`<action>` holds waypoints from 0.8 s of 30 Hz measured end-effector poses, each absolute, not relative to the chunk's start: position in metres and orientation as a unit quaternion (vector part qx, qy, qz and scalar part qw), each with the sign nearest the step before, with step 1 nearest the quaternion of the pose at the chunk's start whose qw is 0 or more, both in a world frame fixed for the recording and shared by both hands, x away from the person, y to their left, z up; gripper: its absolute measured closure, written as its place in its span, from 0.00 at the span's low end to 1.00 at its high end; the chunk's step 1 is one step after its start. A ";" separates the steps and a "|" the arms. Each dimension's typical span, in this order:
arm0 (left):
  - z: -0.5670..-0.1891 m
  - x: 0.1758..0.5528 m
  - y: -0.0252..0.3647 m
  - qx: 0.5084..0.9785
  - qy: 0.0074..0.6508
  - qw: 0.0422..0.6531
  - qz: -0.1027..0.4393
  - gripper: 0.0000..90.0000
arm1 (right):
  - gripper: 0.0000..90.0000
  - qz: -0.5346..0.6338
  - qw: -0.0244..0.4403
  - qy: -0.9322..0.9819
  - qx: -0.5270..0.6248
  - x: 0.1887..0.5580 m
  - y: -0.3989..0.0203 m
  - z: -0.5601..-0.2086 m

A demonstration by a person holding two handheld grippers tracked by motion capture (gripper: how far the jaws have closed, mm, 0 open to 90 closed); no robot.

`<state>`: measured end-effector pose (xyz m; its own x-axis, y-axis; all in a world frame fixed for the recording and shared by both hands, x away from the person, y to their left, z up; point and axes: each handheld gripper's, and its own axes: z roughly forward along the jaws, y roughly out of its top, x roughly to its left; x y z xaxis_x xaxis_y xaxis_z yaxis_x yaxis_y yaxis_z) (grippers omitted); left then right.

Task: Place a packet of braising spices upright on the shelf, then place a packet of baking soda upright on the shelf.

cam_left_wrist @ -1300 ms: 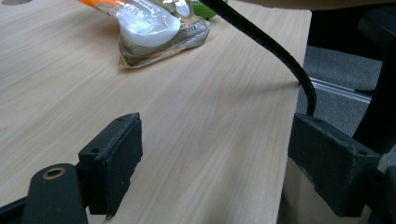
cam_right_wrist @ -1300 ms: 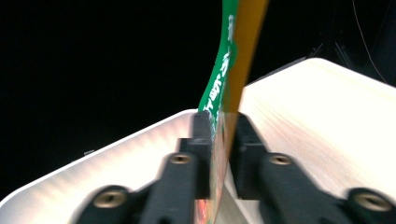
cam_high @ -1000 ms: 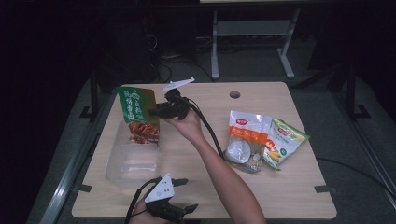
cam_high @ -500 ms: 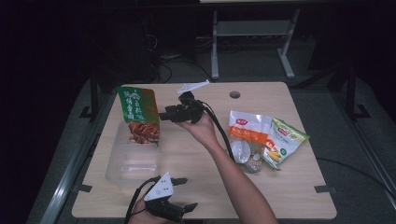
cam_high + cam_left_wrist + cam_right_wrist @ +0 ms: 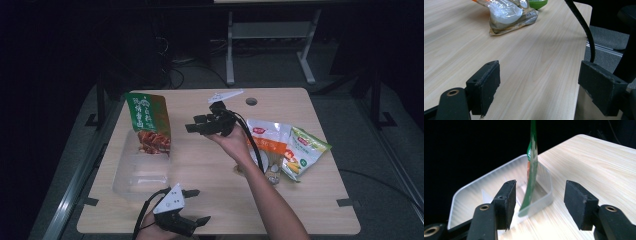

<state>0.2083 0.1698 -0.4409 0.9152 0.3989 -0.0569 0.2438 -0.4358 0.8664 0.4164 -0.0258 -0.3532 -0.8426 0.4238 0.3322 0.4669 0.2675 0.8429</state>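
Left to right on the desk: clear bin at the left with the green pouch standing in its far end, upright and leaning a bit against the wall. Right tool hangs mid-desk, well clear of the pouch, jaws spread with nothing between them (they have just been opening). In the right gripper view the pouch is seen edge-on inside the bin, beyond the pads, untouched.

Step, as I judge it: the drop into the bin is done and the release is finishing, with the hand pulling back. Next move likely calls for swinging right to the two snack bags by the right edge and picking the nearer one by a flat edge.

Pose: right forearm comes up from the bottom, wrist cocked, tool level and pointing left at the bin. Left tool sits low at the near edge, jaws wide apart and empty, resting by the desk.
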 end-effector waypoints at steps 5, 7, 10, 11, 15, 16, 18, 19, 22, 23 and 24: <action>-0.441 0.208 0.170 0.842 0.193 0.498 0.075 0.19 | 0.45 -0.533 0.013 -0.797 -0.285 0.411 -0.042 -0.355; -0.442 0.209 0.170 0.842 0.193 0.498 0.074 0.19 | 0.43 -0.529 0.010 -0.798 -0.289 0.408 -0.049 -0.356; -0.442 0.209 0.170 0.844 0.192 0.495 0.075 0.19 | 0.43 -0.525 0.006 -0.800 -0.290 0.405 -0.056 -0.357; -0.441 0.209 0.170 0.844 0.191 0.495 0.076 0.19 | 0.43 -0.522 0.005 -0.801 -0.292 0.403 -0.059 -0.357; -0.442 0.208 0.169 0.844 0.191 0.495 0.075 0.19 | 0.42 -0.513 -0.005 -0.808 -0.290 0.395 -0.071 -0.357; -0.442 0.208 0.169 0.844 0.191 0.496 0.075 0.19 | 0.42 -0.511 -0.006 -0.809 -0.290 0.393 -0.074 -0.357; -0.442 0.208 0.168 0.844 0.188 0.496 0.076 0.19 | 0.41 -0.508 -0.008 -0.810 -0.292 0.387 -0.081 -0.356; -0.442 0.208 0.168 0.844 0.188 0.497 0.076 0.19 | 0.41 -0.507 -0.011 -0.811 -0.294 0.384 -0.086 -0.356; -0.442 0.209 0.168 0.845 0.186 0.495 0.076 0.19 | 0.41 -0.508 -0.016 -0.809 -0.296 0.377 -0.096 -0.357; -0.442 0.208 0.168 0.846 0.186 0.495 0.077 0.19 | 0.41 -0.507 -0.016 -0.809 -0.297 0.375 -0.100 -0.357; -0.442 0.208 0.168 0.845 0.186 0.495 0.077 0.19 | 0.40 -0.507 -0.016 -0.809 -0.298 0.373 -0.104 -0.357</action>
<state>0.2082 0.1676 -0.4421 0.9187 0.3911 -0.0550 0.2392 -0.4402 0.8654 0.3732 -0.1039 -0.3569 -0.8215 0.4985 0.2769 0.4665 0.3082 0.8291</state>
